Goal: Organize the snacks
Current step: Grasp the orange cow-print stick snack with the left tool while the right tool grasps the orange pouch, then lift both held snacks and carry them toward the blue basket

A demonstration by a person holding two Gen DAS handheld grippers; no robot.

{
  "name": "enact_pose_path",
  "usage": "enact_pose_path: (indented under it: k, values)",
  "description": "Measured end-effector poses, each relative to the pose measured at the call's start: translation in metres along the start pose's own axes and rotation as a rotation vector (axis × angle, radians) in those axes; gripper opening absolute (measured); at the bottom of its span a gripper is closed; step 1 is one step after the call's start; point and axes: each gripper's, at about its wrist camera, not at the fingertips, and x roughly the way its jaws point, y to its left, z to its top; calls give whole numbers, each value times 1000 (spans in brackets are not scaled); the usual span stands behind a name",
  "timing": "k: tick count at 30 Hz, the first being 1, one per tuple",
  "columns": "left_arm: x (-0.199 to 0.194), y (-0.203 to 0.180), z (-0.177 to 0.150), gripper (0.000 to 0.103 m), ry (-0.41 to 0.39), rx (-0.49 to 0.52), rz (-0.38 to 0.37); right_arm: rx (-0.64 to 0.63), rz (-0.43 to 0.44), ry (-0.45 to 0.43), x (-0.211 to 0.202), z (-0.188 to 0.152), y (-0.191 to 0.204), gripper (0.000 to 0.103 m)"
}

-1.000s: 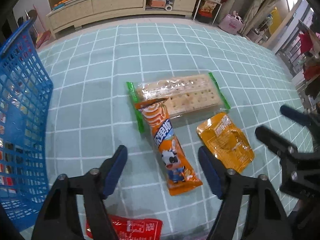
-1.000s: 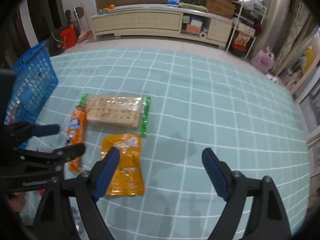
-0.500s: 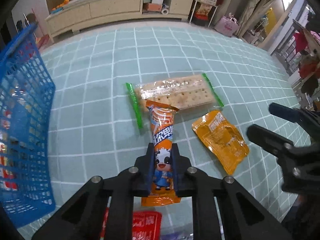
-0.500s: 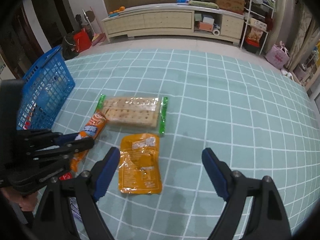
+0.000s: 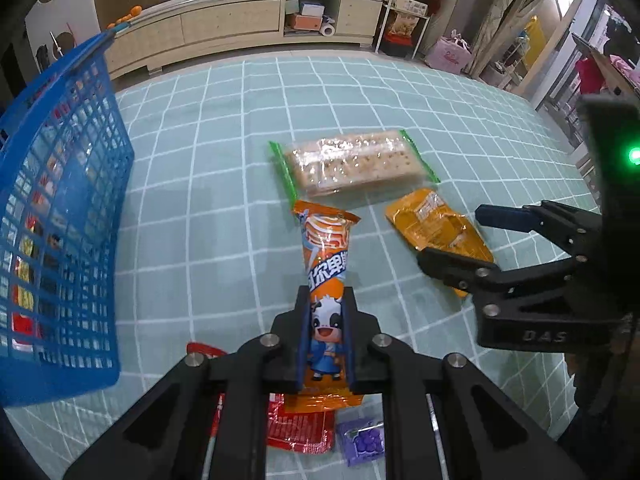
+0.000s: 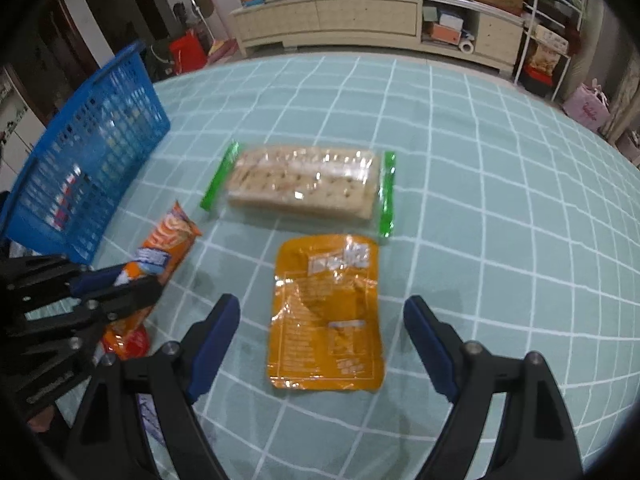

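My left gripper (image 5: 325, 336) is shut on a long orange snack pack with a cartoon cow (image 5: 326, 256), held above the green checked cloth; it also shows in the right wrist view (image 6: 166, 250). My right gripper (image 6: 320, 344) is open and hovers over a flat orange pouch (image 6: 326, 312), its fingers either side of it; the pouch also shows in the left wrist view (image 5: 436, 226). A clear cracker pack with green ends (image 5: 352, 164) lies beyond both, and shows in the right wrist view too (image 6: 304, 184). A blue mesh basket (image 5: 52, 216) stands at the left.
A red packet (image 5: 298, 426) and a small purple packet (image 5: 362, 442) lie under my left gripper. The right gripper's body (image 5: 532, 280) is close on the right in the left wrist view. A long cabinet (image 6: 360, 20) lines the far wall.
My left gripper closed on the orange cow pack and lifted it off the cloth, toward the basket side. My right gripper moved in over the orange pouch, still open.
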Motion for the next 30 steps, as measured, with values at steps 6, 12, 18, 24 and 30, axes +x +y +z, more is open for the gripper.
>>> enact_pose_path:
  k: [6,12,18,24,30]
  values:
    - [1,6,-1,12,-6,-1,8,-34,-5,0,8,-1,7,87]
    - [3,3,-8,12,-5,-6,14,-113,-106,-11,9,-4,16,60]
    - [-1,1,-9,12,-6,-14,14,-102,-78,-31,3,-4,17,39]
    - [-7,2,-13,12,-16,5,20,-75,-66,-60,-1,-7,18,21]
    - [-28,4,-12,12,-58,-17,-17,-53,-56,-98,-23,-10,24,20]
